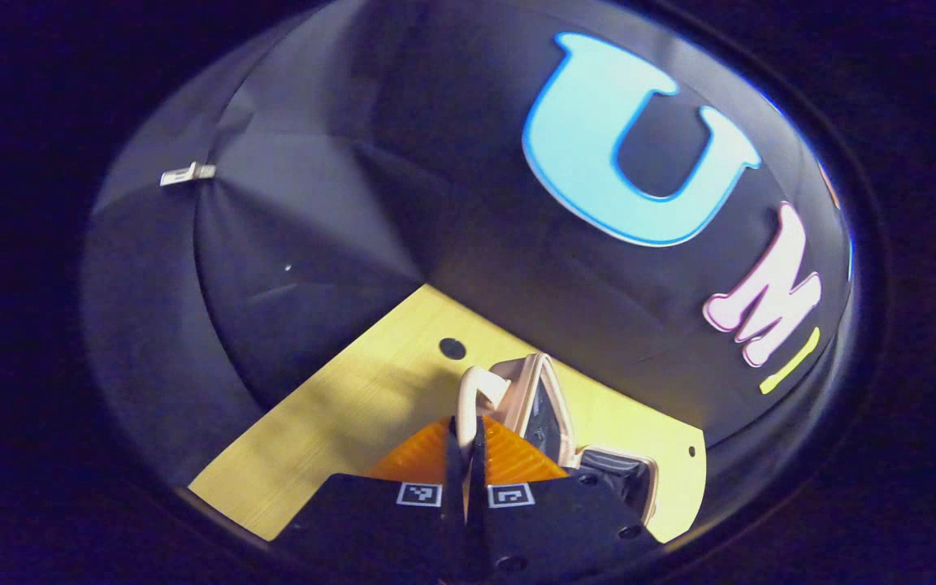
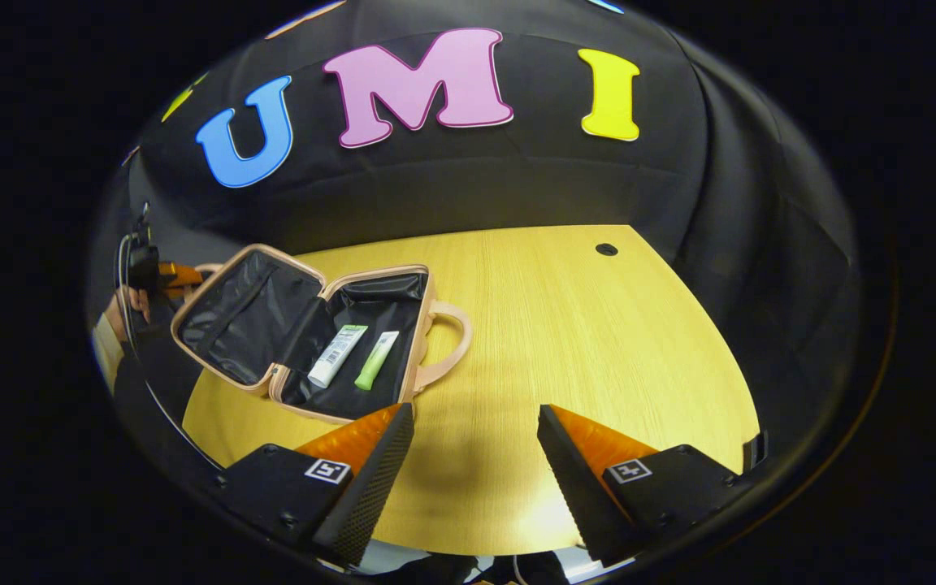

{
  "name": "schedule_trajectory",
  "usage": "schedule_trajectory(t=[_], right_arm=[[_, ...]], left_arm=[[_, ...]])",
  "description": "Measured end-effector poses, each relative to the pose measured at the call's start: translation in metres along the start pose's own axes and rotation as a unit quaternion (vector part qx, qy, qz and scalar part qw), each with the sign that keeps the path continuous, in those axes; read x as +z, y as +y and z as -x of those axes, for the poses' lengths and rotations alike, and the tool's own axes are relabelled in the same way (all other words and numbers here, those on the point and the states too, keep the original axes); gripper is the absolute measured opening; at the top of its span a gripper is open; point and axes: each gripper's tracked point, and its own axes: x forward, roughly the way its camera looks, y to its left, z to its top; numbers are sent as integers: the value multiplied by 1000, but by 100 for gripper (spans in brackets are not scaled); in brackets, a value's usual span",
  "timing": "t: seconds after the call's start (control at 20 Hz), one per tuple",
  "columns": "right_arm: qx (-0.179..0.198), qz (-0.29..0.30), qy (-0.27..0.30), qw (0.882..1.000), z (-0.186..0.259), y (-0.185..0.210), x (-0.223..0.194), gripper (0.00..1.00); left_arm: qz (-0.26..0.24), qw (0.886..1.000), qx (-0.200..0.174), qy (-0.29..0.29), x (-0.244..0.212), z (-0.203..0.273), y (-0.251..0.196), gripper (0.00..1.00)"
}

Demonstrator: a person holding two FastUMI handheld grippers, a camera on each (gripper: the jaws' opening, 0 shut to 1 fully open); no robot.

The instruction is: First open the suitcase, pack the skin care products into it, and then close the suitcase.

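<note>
Pinching the lid handle (image 1: 478,388) between both fingers, our left gripper (image 1: 466,463) holds the pink suitcase (image 2: 305,325) open on the yellow table (image 2: 598,341). In the right gripper view we see a white tube (image 2: 337,355) and a green tube (image 2: 376,360) lying side by side in the black-lined base. Our right gripper (image 2: 474,455) hangs spread wide over bare wood, just beside the case.

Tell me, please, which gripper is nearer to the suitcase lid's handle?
Left. The left gripper is shut on the lid's handle, holding the lid open. The right gripper is open over the bare table, in front of the suitcase, touching nothing.
</note>
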Motion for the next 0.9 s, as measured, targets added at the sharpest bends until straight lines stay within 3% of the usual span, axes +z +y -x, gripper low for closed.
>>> schedule_trajectory(t=[0.25, 0.35, 0.55, 0.7, 0.9], right_arm=[[12, -25, -17, 999, -7, -31, 21, 98], [15, -34, -30, 999, -11, -46, 35, 98], [25, 9, -63, 998, -12, -71, 56, 98], [50, 0, -56, 997, -16, -78, 53, 98], [62, 24, -59, 996, -14, -93, 50, 98]], left_arm=[[-42, 995, -87, -23, -12, 48, -156, 6], [-38, 991, -124, -20, -41, 58, -218, 6], [-28, 983, -181, 28, -146, 41, -329, 6], [-38, 979, -180, 87, -231, -2, -363, 6], [-89, 978, -128, 136, -286, -25, -358, 7]])
